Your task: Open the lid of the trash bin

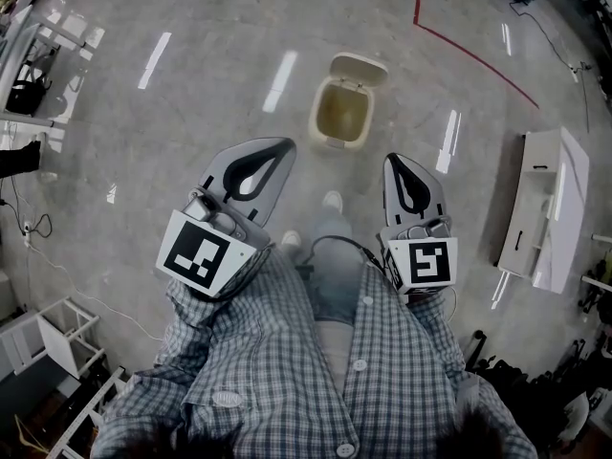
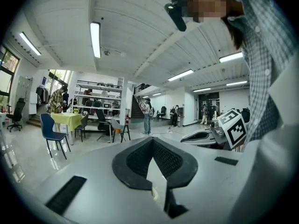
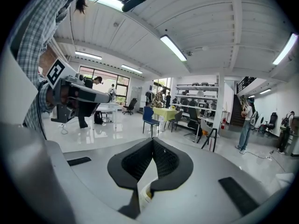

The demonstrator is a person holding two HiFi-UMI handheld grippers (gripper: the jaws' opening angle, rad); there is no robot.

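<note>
Well beyond left claw (image 1: pixel 283 148), right claw (image 1: pixel 393 162): trash bin (image 1: pixel 336 142), lid (image 1: pixel 360 66) seemingly up.

White cabinet (image 1: pixel 545 208) on grey floor (image 1: pixel 191 113); red tape line (image 1: pixel 469 58) nearby; blue chair (image 2: pixel 46 122) beside yellow-clothed table (image 2: pixel 70 120).

Head view: from above, steeply down; trash bin (image 1: pixel 342 111) on the floor (image 1: pixel 191 113) ahead, fairly near. Gripper views: level, facing past the bin across the room; both share distant shelving (image 2: pixel 100 96).
</note>
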